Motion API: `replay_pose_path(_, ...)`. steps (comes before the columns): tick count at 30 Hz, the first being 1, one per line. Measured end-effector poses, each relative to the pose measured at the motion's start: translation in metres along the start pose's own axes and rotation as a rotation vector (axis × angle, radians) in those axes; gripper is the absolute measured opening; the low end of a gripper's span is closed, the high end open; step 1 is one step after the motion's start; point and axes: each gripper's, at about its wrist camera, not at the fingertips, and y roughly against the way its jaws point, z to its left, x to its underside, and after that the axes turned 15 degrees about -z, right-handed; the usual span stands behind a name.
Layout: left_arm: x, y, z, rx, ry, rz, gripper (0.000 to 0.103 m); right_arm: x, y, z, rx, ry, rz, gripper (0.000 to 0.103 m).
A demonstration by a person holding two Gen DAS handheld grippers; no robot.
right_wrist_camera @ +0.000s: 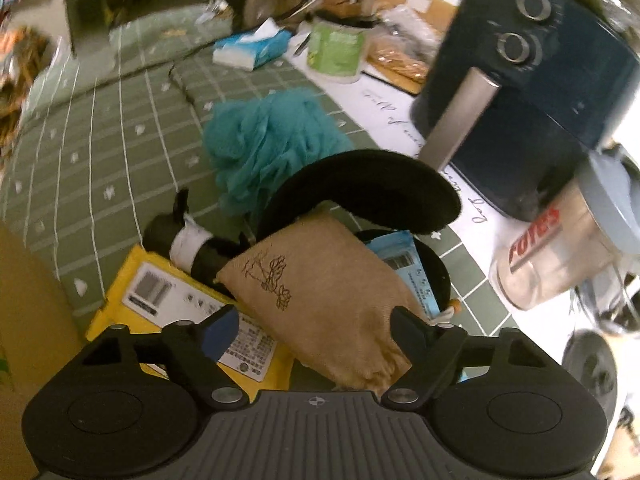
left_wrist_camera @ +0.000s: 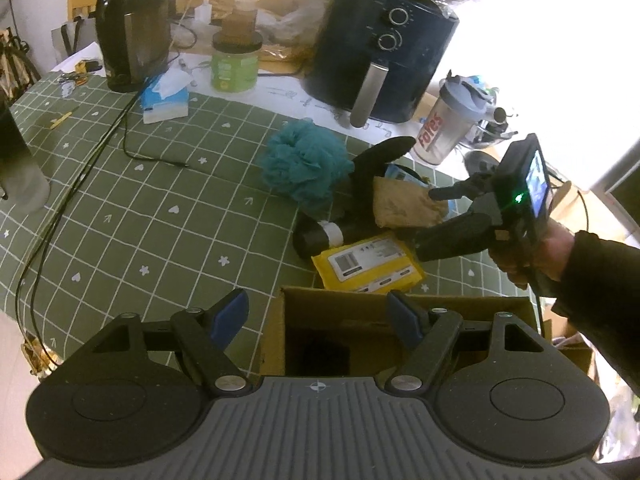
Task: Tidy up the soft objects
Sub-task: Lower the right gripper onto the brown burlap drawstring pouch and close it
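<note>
A tan burlap pouch (right_wrist_camera: 320,284) with an inked flower lies on a heap of soft things. My right gripper (right_wrist_camera: 312,330) straddles its near end, open; the right finger (right_wrist_camera: 404,326) sits at the pouch's edge and the left finger (right_wrist_camera: 220,332) stands clear over a yellow mailer (right_wrist_camera: 160,292). Behind are a black neck pillow (right_wrist_camera: 360,180), a teal bath pouf (right_wrist_camera: 268,140) and a black roll with a white band (right_wrist_camera: 192,244). My left gripper (left_wrist_camera: 318,312) hangs open and empty over an open cardboard box (left_wrist_camera: 360,304). From there the right gripper (left_wrist_camera: 427,220) is seen at the pouch (left_wrist_camera: 404,204).
A dark air fryer (left_wrist_camera: 380,52), a shaker bottle (left_wrist_camera: 448,124), a black kettle (left_wrist_camera: 132,28), a green tub (left_wrist_camera: 234,66) and a tissue pack (left_wrist_camera: 166,96) stand along the back of the green checked tablecloth (left_wrist_camera: 140,200). Black cables (left_wrist_camera: 80,168) run across its left side.
</note>
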Motion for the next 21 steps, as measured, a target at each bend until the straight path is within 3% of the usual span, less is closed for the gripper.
replay_pose_path(2, 0.0, 0.001, 0.002, -0.008, 0.01, -0.002, 0.075, 0.001, -0.006, 0.006, 0.011, 0.049, 0.025, 0.074)
replay_pose_path(5, 0.001, 0.004, 0.006, -0.024, 0.017, -0.003, 0.075, 0.001, -0.011, 0.014, 0.025, 0.134, 0.046, 0.052)
replay_pose_path(7, 0.002, 0.005, 0.008, -0.031, 0.024, -0.005, 0.075, 0.001, -0.012, 0.016, 0.025, 0.152, 0.06, 0.018)
replay_pose_path(8, 0.001, 0.006, 0.009, -0.034, 0.028, -0.007, 0.075, 0.0, -0.011, 0.016, 0.021, 0.156, 0.057, 0.011)
replay_pose_path(13, 0.0, 0.007, 0.011, -0.042, 0.033, -0.016, 0.075, -0.007, 0.004, 0.016, 0.008, 0.163, 0.004, 0.005)
replay_pose_path(21, -0.009, 0.004, 0.012, -0.037, 0.014, -0.035, 0.075, -0.021, 0.043, -0.003, 0.048, 0.054, -0.051, 0.005)
